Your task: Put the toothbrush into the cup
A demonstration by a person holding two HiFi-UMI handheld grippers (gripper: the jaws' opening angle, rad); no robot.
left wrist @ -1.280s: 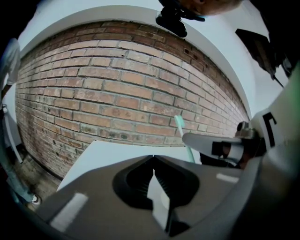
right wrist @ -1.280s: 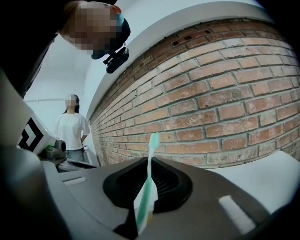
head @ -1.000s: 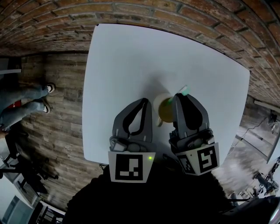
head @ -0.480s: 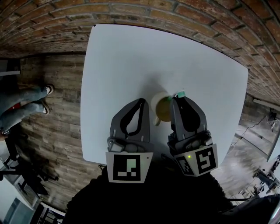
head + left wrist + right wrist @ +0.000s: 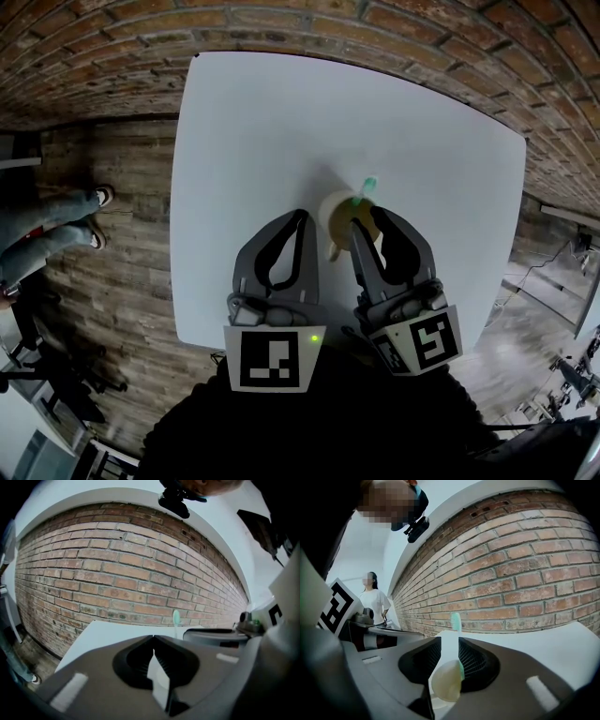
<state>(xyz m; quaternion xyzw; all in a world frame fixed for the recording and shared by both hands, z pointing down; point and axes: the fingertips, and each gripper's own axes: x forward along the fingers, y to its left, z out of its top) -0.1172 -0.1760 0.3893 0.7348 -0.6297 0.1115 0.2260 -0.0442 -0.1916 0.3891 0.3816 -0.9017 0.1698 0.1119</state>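
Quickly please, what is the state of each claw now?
Left claw: closed, empty.
Right claw: open, jaws have just been opening; the toothbrush stands ungripped in the cup, seen through their gap.

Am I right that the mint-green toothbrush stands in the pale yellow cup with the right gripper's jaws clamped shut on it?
Not quite: the right gripper is not clamped on it. The right gripper view shows its jaws, which have just been opening, standing apart with the mint-green toothbrush loose between them. It does stand in the pale yellow cup.
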